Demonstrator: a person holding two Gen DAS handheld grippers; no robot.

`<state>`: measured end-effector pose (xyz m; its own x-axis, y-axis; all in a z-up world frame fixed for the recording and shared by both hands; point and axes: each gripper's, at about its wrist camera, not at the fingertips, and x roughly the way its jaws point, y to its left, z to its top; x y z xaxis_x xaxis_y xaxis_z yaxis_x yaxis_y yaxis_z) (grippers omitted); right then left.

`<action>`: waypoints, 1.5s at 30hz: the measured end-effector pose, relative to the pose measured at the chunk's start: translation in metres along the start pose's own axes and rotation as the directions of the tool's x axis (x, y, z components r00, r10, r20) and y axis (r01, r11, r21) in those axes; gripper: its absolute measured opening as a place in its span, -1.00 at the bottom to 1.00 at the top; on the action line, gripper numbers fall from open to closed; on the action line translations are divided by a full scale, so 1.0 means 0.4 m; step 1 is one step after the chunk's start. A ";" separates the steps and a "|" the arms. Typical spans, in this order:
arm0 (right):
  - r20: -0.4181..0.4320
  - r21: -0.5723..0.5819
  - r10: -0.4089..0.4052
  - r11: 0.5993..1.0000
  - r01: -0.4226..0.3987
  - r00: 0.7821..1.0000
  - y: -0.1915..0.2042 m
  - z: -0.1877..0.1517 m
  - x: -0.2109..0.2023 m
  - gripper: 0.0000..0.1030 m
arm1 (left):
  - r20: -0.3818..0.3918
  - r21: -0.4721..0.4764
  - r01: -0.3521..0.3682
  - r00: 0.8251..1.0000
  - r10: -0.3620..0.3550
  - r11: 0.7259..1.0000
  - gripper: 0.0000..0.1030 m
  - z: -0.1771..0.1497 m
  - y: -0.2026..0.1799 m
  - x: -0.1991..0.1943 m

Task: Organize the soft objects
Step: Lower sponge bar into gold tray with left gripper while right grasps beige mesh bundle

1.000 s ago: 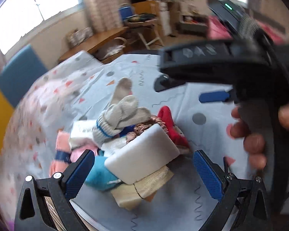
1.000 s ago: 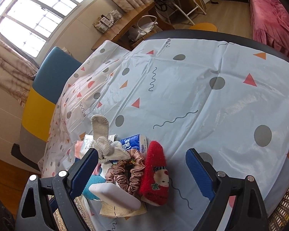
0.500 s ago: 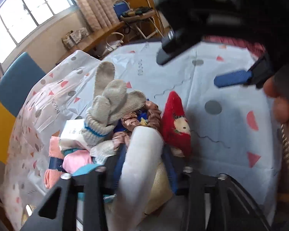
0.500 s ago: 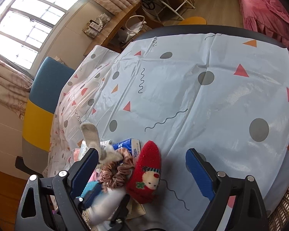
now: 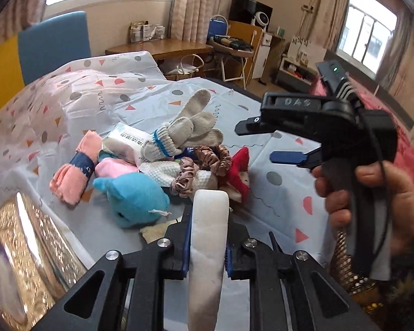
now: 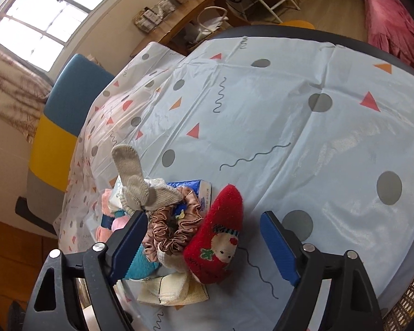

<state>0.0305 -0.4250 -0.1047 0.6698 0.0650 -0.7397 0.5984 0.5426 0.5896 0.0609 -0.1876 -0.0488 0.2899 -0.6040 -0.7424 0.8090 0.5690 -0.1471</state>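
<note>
Sunlit windows and curtains are framing a cluttered room, and below them a bench under a pale blue cloth printed with triangles and dots (image 6: 262, 115) is carrying a heap of soft things at the lower left of the right wrist view. At the bottom centre of the left wrist view, the left gripper (image 5: 208, 245) is clamping a white oblong foam pad (image 5: 208, 237) upright between fully closed fingers. The right gripper (image 6: 204, 244) is closing its wide fingers over a red fleecy sock with a doll face (image 6: 216, 241), which is lying between them, apparently untouched. For a clean pick, the fingers should be pinching the sock alone, clear of the bronze satin scrunchie (image 6: 171, 227) and the grey knitted gloves (image 6: 142, 186) beside it.
</note>
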 end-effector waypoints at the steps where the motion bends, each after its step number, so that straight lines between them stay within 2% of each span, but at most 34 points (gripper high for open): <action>1: 0.002 -0.017 0.000 1.000 0.000 1.000 0.007 -0.002 0.001 0.59 | 0.015 -0.008 0.006 1.000 -0.006 1.000 -0.64 -0.001 -0.002 -0.014; 5: -0.026 -0.083 -0.004 0.997 0.002 1.000 0.035 -0.012 0.018 0.47 | 0.087 -0.059 0.022 0.996 -0.017 0.998 -0.64 -0.012 -0.007 -0.102; 8: -0.042 -0.130 -0.017 0.991 0.012 0.999 0.052 -0.020 0.029 0.46 | 0.146 -0.106 0.009 0.989 0.007 0.994 -0.64 -0.016 0.014 -0.177; 9: -0.057 -0.160 -0.007 0.987 -0.003 0.998 0.065 -0.025 0.034 0.46 | 0.161 -0.120 0.005 0.987 0.015 0.993 -0.64 -0.017 0.021 -0.199; 10: -0.072 -0.195 0.004 0.981 -0.018 0.997 0.082 -0.034 0.038 0.38 | 0.174 -0.136 -0.002 0.984 0.026 0.991 -0.64 -0.017 0.031 -0.219; 12: -0.120 -0.312 0.005 0.949 -0.043 0.993 0.133 -0.063 0.053 0.35 | 0.197 -0.166 -0.021 0.979 0.054 0.986 -0.64 -0.021 0.053 -0.260; 15: -0.218 -0.491 0.000 0.864 -0.109 0.976 0.213 -0.129 0.083 0.34 | 0.216 -0.215 -0.037 0.973 0.085 0.976 -0.64 -0.024 0.097 -0.310; 18: -0.259 -0.656 -0.094 0.748 -0.103 0.961 0.270 -0.212 0.119 0.35 | 0.231 -0.276 -0.044 0.967 0.110 0.960 -0.64 -0.018 0.155 -0.350; 21: -0.214 -0.786 -0.231 0.617 -0.027 0.949 0.293 -0.288 0.157 0.42 | 0.251 -0.339 -0.048 0.958 0.140 0.939 -0.64 -0.008 0.215 -0.396; 23: -0.151 -0.848 -0.305 0.530 0.035 0.940 0.297 -0.325 0.179 0.44 | 0.263 -0.369 -0.067 0.949 0.173 0.927 -0.64 -0.001 0.252 -0.422; 26: -0.047 -0.903 -0.348 0.416 0.109 0.936 0.301 -0.367 0.193 0.44 | 0.268 -0.405 -0.085 0.941 0.207 0.910 -0.64 0.008 0.299 -0.451; 28: -0.012 -0.918 -0.364 0.373 0.134 0.931 0.293 -0.373 0.196 0.44 | 0.275 -0.423 -0.099 0.933 0.232 0.901 -0.64 0.020 0.337 -0.469; 30: 0.006 -0.921 -0.353 0.364 0.143 0.936 0.295 -0.384 0.198 0.44 | 0.278 -0.458 -0.122 0.921 0.273 0.881 -0.64 0.029 0.385 -0.489; 33: 0.002 -0.916 -0.350 0.375 0.142 0.937 0.291 -0.368 0.192 0.43 | 0.277 -0.544 -0.155 0.895 0.350 0.825 -0.64 0.022 0.478 -0.532; 36: -0.010 -0.918 -0.342 0.376 0.127 0.940 0.298 -0.368 0.192 0.15 | 0.259 -0.629 -0.192 0.862 0.436 0.754 -0.63 -0.025 0.568 -0.587; 37: -0.009 -0.920 -0.341 0.372 0.125 0.940 0.304 -0.366 0.198 -0.07 | 0.246 -0.651 -0.208 0.852 0.462 0.730 -0.63 -0.048 0.594 -0.604; 39: -0.002 -0.924 -0.344 0.358 0.130 0.939 0.310 -0.375 0.201 -0.14 | 0.199 -0.695 -0.255 0.830 0.521 0.672 -0.63 -0.116 0.646 -0.635; 43: -0.005 -0.923 -0.352 0.362 0.131 0.936 0.310 -0.382 0.200 -0.17 | 0.077 -0.727 -0.358 0.806 0.587 0.587 -0.63 -0.251 0.703 -0.644; 45: -0.002 -0.924 -0.353 0.358 0.133 0.936 0.308 -0.385 0.198 -0.17 | 0.013 -0.741 -0.389 0.806 0.591 0.547 -0.63 -0.332 0.727 -0.630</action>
<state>0.0896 -0.2239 -0.1408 0.4147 -0.1286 -0.9008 -0.1028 0.9770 -0.1868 0.1554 0.2043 0.0088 0.7189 -0.1576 -0.6770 -0.0492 0.9600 -0.2758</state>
